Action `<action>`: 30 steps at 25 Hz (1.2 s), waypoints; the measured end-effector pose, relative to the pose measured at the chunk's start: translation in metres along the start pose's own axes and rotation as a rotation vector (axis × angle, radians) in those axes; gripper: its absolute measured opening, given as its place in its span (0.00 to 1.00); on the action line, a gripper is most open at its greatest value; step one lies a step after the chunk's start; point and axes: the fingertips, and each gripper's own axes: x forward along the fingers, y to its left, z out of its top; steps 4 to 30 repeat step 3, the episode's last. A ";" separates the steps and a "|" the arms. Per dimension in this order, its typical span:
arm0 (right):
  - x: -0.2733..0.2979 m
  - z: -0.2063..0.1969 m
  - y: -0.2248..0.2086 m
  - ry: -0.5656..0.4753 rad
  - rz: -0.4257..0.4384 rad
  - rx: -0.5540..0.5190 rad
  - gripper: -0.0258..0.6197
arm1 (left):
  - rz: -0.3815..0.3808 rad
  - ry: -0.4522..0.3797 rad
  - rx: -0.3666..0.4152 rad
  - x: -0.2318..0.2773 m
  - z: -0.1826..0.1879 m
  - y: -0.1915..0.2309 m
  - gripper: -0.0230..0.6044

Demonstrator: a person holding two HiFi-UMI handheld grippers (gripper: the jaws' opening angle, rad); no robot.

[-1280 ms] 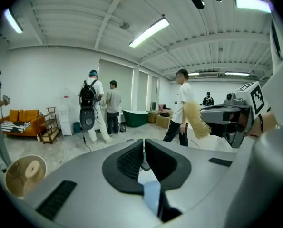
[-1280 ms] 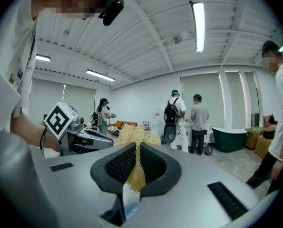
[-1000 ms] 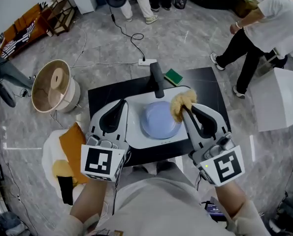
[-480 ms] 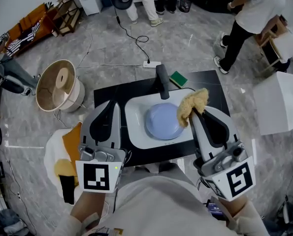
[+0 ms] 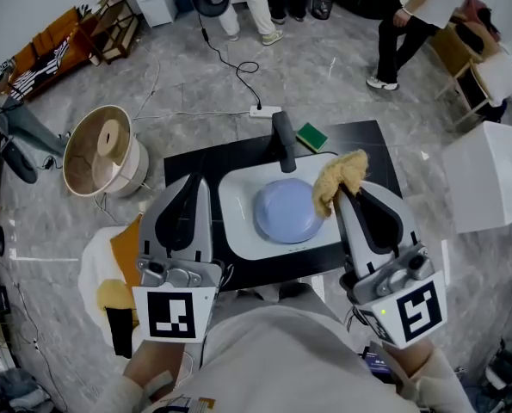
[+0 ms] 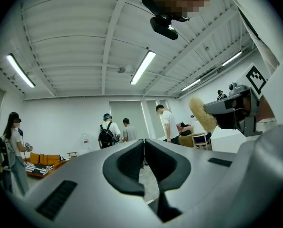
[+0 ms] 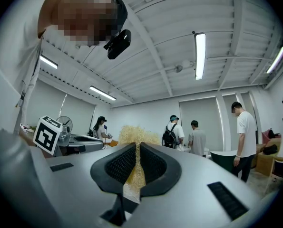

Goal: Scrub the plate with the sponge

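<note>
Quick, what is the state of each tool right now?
Left tool: closed, holding nothing.
Right tool: closed on the yellow sponge.

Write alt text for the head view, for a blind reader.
The right gripper holds a yellow sponge just right of a blue plate that lies in a white sink. The left gripper, shut and empty, hangs left of the sink.

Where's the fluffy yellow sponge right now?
In the head view the yellow sponge is pinched in the right gripper, showing just right of the blue plate in the white sink.
</note>
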 end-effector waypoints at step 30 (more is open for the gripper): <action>0.002 -0.002 0.000 0.002 -0.001 -0.003 0.12 | -0.004 0.000 0.014 0.001 -0.001 0.000 0.08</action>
